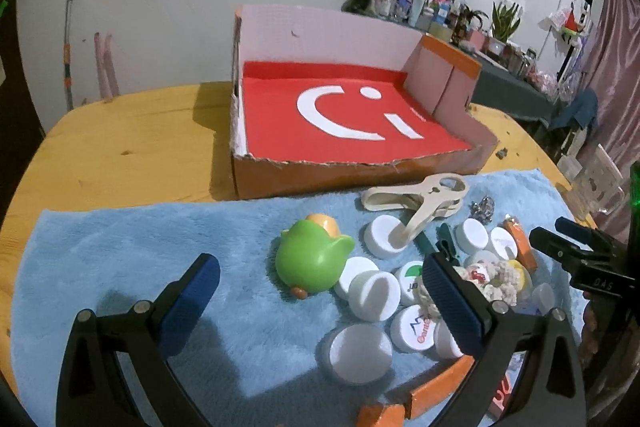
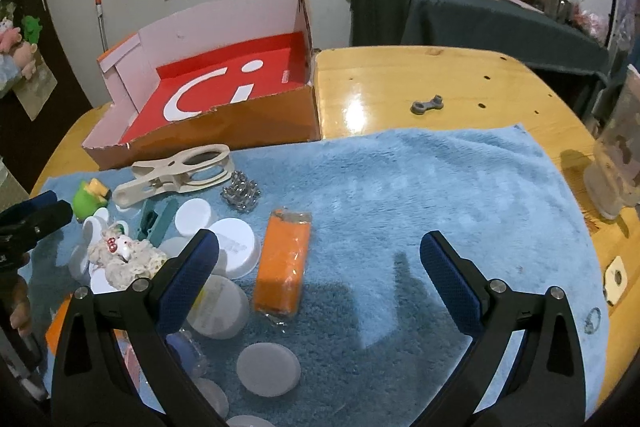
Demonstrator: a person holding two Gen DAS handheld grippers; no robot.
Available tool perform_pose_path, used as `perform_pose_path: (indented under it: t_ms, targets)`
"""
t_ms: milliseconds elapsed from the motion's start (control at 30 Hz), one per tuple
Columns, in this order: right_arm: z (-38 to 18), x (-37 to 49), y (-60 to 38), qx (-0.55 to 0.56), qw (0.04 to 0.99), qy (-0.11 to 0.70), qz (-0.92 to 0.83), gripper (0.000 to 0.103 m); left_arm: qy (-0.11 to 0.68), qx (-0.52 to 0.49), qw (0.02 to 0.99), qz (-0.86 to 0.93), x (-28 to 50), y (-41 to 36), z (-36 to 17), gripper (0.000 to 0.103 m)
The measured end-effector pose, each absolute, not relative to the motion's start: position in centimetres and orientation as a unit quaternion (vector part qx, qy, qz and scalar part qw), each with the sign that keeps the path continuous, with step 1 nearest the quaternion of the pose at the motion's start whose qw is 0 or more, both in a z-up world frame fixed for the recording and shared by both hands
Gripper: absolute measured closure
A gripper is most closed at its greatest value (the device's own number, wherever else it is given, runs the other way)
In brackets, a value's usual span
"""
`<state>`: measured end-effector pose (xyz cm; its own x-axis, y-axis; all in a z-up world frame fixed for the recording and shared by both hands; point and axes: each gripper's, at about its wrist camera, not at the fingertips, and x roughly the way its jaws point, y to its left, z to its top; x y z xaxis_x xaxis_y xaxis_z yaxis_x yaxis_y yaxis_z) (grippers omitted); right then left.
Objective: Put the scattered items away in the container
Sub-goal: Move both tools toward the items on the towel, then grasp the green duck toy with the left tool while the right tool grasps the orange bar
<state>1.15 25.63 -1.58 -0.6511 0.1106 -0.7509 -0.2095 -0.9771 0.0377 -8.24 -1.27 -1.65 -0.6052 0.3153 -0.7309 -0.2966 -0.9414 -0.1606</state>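
Blue towel (image 1: 140, 247) keeps the clutter bunched beside the empty box (image 1: 352, 131) on the worktop (image 1: 120, 139); left tongs (image 1: 320, 291) gape around the green toy (image 1: 310, 257), right tongs (image 2: 320, 267) spread, empty, near an orange packet (image 2: 282, 263).

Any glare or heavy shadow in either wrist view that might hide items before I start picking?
Right wrist view: bright glare on the bare wooden table beyond the blue towel, gripper shadows across the towel. Left wrist view: no glare, shadow under the left gripper; fisheye bends the edges in both.
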Motion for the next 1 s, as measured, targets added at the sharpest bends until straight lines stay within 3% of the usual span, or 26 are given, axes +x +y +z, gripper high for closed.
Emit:
perform_pose_path:
  t_ms: [567,800,1000]
  targets:
    - [-3.2,-0.4,26.6,-0.452,0.12,0.033,0.883,0.003,0.016,-0.441,0.182,0.879,-10.8,-1.3,-3.4,0.0]
    - [-3.8,-0.6,26.1,-0.461,0.119,0.014,0.879,0.016,0.009,-0.443,0.182,0.878,-11.3,-1.6,-3.7,0.0]
    - [-3.6,-0.7,25.4,-0.458,0.111,0.003,0.882,0.03,0.019,-0.439,0.194,0.877,-11.2,-0.9,-3.7,0.008]
